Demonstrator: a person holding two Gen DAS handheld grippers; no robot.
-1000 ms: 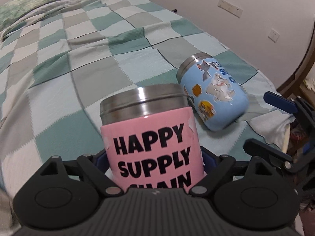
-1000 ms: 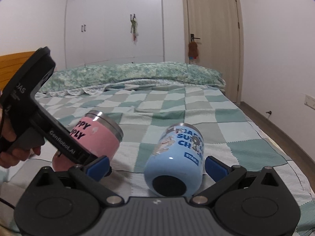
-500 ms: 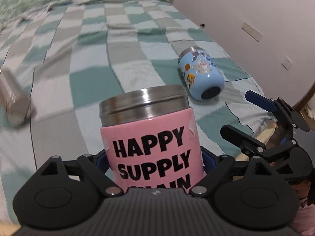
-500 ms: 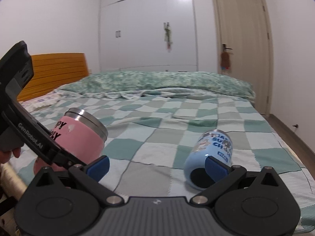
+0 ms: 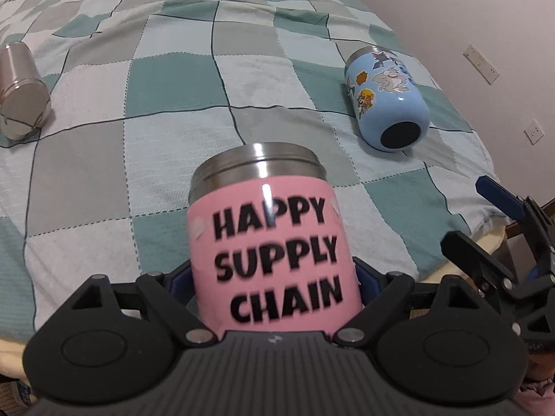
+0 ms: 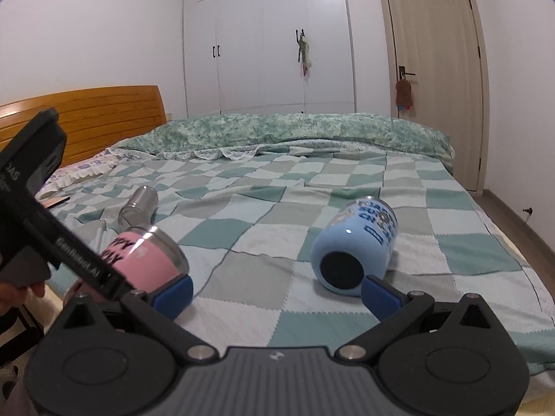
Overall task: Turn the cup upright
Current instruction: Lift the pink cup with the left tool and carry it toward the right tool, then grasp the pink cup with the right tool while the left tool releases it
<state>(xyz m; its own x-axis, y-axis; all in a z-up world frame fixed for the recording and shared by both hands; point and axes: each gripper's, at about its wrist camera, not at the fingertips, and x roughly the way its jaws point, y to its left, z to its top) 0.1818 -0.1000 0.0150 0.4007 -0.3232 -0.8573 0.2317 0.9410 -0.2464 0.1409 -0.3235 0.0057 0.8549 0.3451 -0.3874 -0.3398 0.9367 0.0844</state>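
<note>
Pink steel cup (image 5: 274, 253) with the black "HAPPY SUPPLY CHAIN" lettering sat clamped between the blue pads of the left tongs (image 5: 274, 279), which gripped its lower body from both sides. Over the last second the left tongs had swung round with the cup: the view past its bare steel rim had turned from the far corner of the bed toward the middle of the green-and-grey checked bedspread (image 5: 173, 79), and a plain stainless-steel tumbler (image 5: 22, 92) lying on its side had come into sight far off to the left tongs' left. From the right wrist view the cup (image 6: 147, 260) was tilted, its rim raised and pointing away from the left tongs over the bedspread (image 6: 263, 215), apparently clear of the bed, though its base was hidden behind the tongs. It was therefore lifted but not yet stood up; the turn to vertical and the set-down seemingly remained. The right tongs (image 6: 275, 293) were spread wide and held nothing, having drawn back from the light-blue cartoon-sticker steel cup (image 6: 357, 246), which earlier lay between the pads and now rested on its side just ahead of them, dark base toward the camera. That one probably waited its turn.
</note>
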